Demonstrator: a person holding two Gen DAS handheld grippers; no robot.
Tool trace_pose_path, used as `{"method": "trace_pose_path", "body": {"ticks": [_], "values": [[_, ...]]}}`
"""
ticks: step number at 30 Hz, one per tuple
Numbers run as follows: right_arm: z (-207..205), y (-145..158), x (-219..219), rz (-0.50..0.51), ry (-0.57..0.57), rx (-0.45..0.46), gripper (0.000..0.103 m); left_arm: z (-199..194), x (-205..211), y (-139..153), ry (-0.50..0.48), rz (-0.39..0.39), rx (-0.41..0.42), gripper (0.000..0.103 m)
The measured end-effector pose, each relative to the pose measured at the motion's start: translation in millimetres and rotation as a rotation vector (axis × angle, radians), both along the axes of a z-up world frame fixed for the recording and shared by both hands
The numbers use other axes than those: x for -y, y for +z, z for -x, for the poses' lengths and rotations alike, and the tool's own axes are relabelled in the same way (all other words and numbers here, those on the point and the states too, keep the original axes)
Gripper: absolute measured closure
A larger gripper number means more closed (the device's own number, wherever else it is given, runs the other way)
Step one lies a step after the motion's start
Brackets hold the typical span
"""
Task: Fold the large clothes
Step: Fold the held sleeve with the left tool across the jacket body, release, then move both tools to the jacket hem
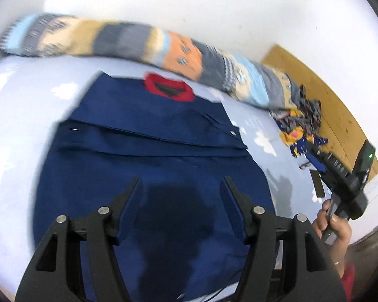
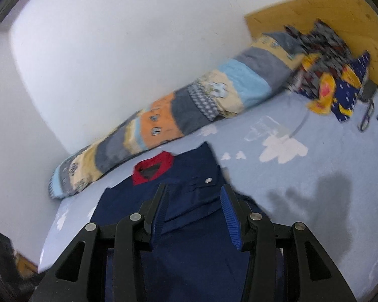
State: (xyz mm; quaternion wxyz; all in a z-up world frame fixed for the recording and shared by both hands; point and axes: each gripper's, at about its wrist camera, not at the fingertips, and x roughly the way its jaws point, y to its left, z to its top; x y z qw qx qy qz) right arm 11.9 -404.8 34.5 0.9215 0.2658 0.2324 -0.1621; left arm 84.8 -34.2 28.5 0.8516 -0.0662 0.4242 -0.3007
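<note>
Blue cloth fills the left wrist view: a big navy garment [image 1: 148, 151] lies flat on a light blue bedsheet [image 1: 20, 115] with white clouds. It has a red collar [image 1: 168, 85] at the far end and some folds across the middle. The left gripper [image 1: 181, 183] hangs over it with its fingers spread wide, holding nothing. A long striped pillow [image 1: 128, 42] lies by the white wall. At the right, a hand [image 1: 336, 229] holds the right gripper [image 1: 340, 171]; here I cannot tell how its fingers stand.

From the right wrist view, the right gripper [image 2: 195, 193] is over the garment's [image 2: 189, 251] near part, its fingers spread apart and empty. A crumpled pile of colorful clothes [image 2: 332, 78] sits far off by the wooden headboard [image 2: 289, 10].
</note>
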Motion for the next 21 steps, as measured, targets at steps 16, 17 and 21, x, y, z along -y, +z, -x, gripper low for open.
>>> {"method": "trace_pose_path", "body": {"ticks": [16, 17, 21], "values": [[52.5, -9.7, -45.2, 0.199, 0.113, -0.035, 0.042, -4.2, -90.2, 4.2, 0.192, 0.011, 0.134, 0.027], [48.3, -10.0, -46.4, 0.205, 0.116, -0.040, 0.042, -4.0, -91.4, 2.0, 0.200, 0.000, 0.144, 0.027], [29.7, -9.9, -56.7, 0.181, 0.157, -0.055, 0.042, -9.7, -91.6, -16.3, 0.253, -0.017, 0.172, 0.027]]}}
